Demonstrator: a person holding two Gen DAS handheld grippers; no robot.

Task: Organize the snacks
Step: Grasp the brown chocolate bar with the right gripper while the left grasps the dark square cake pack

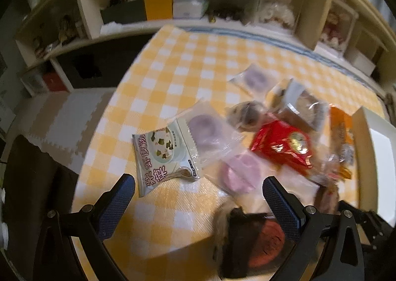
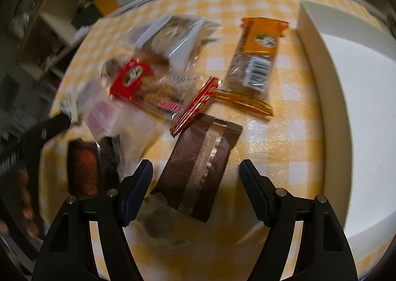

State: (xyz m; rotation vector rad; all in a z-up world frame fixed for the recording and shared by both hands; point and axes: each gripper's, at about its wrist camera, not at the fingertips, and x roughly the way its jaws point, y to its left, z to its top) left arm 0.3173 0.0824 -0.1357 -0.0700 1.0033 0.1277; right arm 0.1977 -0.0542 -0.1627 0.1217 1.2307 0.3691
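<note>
Snack packets lie scattered on a yellow-and-white checked tablecloth [image 1: 188, 63]. In the left wrist view I see a white-green sachet [image 1: 164, 154], clear packets with purple pastries [image 1: 205, 130], a pink pastry [image 1: 241, 173], a red packet [image 1: 282, 147] and a dark packet [image 1: 255, 239]. My left gripper [image 1: 198, 190] is open and empty above the cloth. In the right wrist view a brown packet [image 2: 200, 164] lies between the open fingers of my right gripper [image 2: 195, 173]. An orange bar [image 2: 255, 63] and a red-labelled biscuit pack [image 2: 146, 85] lie beyond it.
A white box [image 2: 346, 98] stands at the right of the table, also in the left wrist view [image 1: 378, 150]. Shelving [image 1: 158, 9] with jars and boxes runs behind the table. The left gripper shows at the left edge of the right wrist view [image 2: 47, 130].
</note>
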